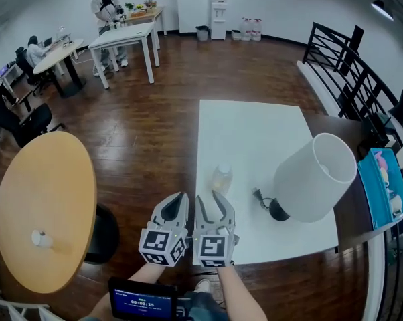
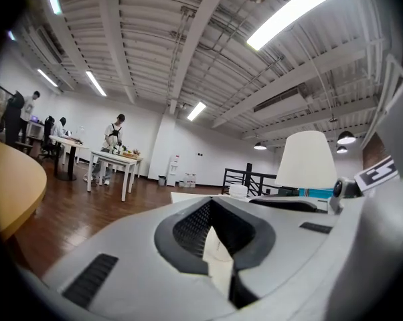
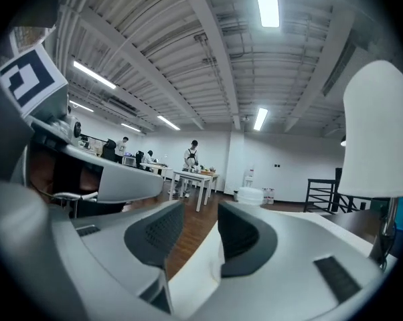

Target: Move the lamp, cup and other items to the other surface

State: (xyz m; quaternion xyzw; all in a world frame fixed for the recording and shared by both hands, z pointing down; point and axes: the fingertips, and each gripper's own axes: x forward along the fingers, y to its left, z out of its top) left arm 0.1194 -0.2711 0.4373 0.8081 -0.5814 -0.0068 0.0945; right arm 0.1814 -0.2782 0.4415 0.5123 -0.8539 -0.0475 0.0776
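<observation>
Cup (image 1: 221, 178) just beyond tips of right claw (image 1: 210, 199), empty, half-open and closing

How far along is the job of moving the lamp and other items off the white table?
Done: perhaps one small white item on the round wooden table. In hand: nothing; the left tool is empty, and the right tool has its jaws closing with nothing between. Left: the lamp and the bottle stand on the white table.
</observation>
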